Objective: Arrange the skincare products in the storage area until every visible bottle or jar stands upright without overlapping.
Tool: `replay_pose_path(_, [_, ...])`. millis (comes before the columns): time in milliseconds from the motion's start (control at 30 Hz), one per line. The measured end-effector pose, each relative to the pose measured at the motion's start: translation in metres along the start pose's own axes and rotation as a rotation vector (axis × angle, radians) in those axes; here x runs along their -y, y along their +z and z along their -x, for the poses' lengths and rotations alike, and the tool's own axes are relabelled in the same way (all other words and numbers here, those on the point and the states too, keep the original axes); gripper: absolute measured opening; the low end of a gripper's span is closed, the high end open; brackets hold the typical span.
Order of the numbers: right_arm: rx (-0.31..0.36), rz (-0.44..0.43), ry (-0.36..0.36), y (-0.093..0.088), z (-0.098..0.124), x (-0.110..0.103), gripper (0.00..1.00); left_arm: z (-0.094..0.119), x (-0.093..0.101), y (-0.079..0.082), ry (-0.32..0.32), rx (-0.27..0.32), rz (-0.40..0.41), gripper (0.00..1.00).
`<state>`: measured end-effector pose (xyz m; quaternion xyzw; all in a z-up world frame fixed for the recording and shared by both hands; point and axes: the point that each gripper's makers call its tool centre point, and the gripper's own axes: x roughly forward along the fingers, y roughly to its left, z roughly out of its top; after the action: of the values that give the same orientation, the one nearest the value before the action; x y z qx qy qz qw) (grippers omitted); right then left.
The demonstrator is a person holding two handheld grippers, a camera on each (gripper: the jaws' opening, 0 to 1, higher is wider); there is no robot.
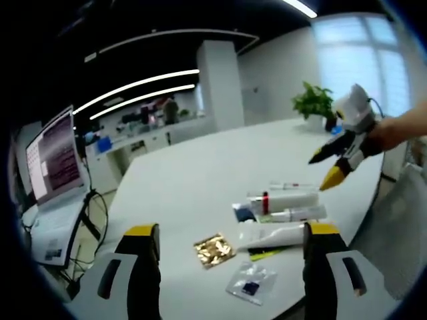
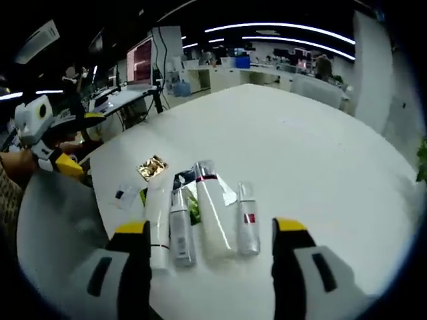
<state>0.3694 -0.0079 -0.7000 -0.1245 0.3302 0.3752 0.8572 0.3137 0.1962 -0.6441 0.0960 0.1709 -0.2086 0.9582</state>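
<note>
Lying flat side by side, four bottles [image 2: 200,217] face both wide-apart, empty grippers [image 2: 210,233].

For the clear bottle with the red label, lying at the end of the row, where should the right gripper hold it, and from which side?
Probably across the body near the red label, coming from above. The clear bottle lies flat on the white table, its long axis pointing away between the open fingers of the right gripper. Its outer side is free; the large white bottle lies close beside it.
</note>
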Motion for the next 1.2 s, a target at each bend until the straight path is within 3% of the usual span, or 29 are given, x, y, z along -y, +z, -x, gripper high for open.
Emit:
replay_pose_path(133, [-0.059, 0.119, 0.032, 0.006, -0.014, 0.0, 0.74, 0.0, 0.0, -0.001, 0.001, -0.006, -0.006, 0.86])
replay_pose_path(300, [-0.089, 0.119, 0.059, 0.011, -0.03, 0.0, 0.65, -0.001, 0.0, -0.002, 0.004, -0.01, -0.007, 0.86])
replay_pose_path(933, [-0.273, 0.237, 0.082, -0.004, -0.088, 0.007, 0.43, -0.002, -0.002, -0.005, 0.011, -0.028, -0.022, 0.83])
replay_pose_path(1200, [-0.346, 0.232, 0.095, -0.011, -0.099, 0.001, 0.37, -0.002, -0.003, -0.005, 0.012, -0.025, -0.021, 0.83])
